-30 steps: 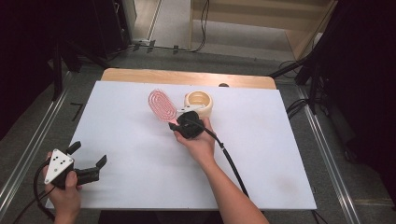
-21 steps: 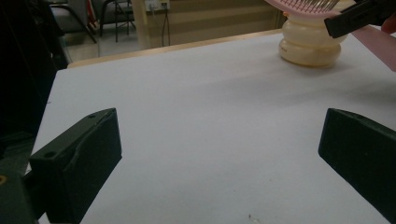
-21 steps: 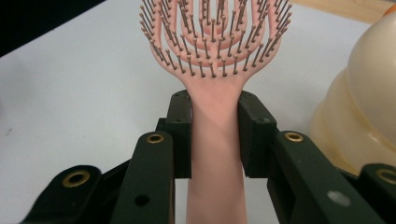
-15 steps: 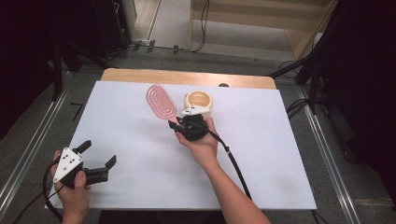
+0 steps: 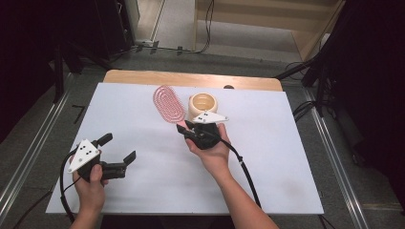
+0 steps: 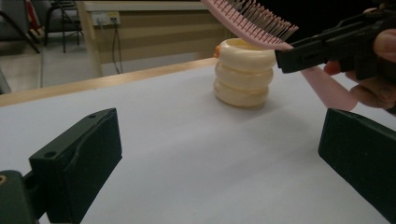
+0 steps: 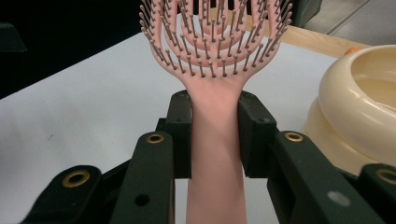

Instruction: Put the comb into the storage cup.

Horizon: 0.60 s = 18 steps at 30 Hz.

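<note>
A pink hairbrush [image 7: 215,56], likely light, stiff plastic, is clamped by its smooth handle in the right gripper [image 7: 215,135], near the table's [image 5: 296,157] far edge. The left gripper's [image 5: 117,148] jaws stand apart, holding nothing. The narrow handle looks the best hold, though slippery.

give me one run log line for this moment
right gripper: shut on pink hairbrush handle, lifted | left gripper: open, holds nothing | cream ringed cup: upright on white table, beside brush

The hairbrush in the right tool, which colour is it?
Pink, handle and bristles alike; the hairbrush shows best in the right gripper view.
</note>
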{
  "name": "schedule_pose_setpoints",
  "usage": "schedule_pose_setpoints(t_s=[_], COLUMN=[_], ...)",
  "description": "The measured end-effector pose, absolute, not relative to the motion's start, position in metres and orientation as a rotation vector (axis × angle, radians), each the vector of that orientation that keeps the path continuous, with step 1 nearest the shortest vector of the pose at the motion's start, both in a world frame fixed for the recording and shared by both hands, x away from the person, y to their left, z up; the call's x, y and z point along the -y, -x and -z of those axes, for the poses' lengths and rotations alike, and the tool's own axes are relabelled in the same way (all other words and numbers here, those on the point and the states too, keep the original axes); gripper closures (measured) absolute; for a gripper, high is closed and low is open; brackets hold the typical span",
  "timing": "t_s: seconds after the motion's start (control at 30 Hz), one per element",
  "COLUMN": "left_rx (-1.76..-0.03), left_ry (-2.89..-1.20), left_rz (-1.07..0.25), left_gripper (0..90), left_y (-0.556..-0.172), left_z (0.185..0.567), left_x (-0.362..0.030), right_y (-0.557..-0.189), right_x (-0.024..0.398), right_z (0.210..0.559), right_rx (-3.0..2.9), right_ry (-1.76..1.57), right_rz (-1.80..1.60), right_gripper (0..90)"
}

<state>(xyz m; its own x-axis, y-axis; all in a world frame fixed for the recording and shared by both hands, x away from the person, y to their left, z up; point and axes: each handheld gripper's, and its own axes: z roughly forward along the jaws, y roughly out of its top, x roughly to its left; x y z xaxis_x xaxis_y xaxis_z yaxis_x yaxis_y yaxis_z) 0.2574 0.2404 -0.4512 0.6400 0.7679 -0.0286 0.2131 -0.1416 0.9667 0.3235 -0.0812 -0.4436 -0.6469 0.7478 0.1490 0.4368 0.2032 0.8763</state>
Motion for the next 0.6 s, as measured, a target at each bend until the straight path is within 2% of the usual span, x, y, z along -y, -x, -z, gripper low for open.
schedule_pose_setpoints(t_s=[0.6], left_rx=[-0.729], left_ry=[-1.657], left_rz=[-0.445], left_gripper=[0.0], left_y=[-0.290], left_z=[0.426], left_x=[-0.182], right_y=[-0.298], right_x=[0.099], right_z=[0.449], right_rx=[-2.137], right_ry=[-1.059], right_rz=[-1.483], right_gripper=[67.9])
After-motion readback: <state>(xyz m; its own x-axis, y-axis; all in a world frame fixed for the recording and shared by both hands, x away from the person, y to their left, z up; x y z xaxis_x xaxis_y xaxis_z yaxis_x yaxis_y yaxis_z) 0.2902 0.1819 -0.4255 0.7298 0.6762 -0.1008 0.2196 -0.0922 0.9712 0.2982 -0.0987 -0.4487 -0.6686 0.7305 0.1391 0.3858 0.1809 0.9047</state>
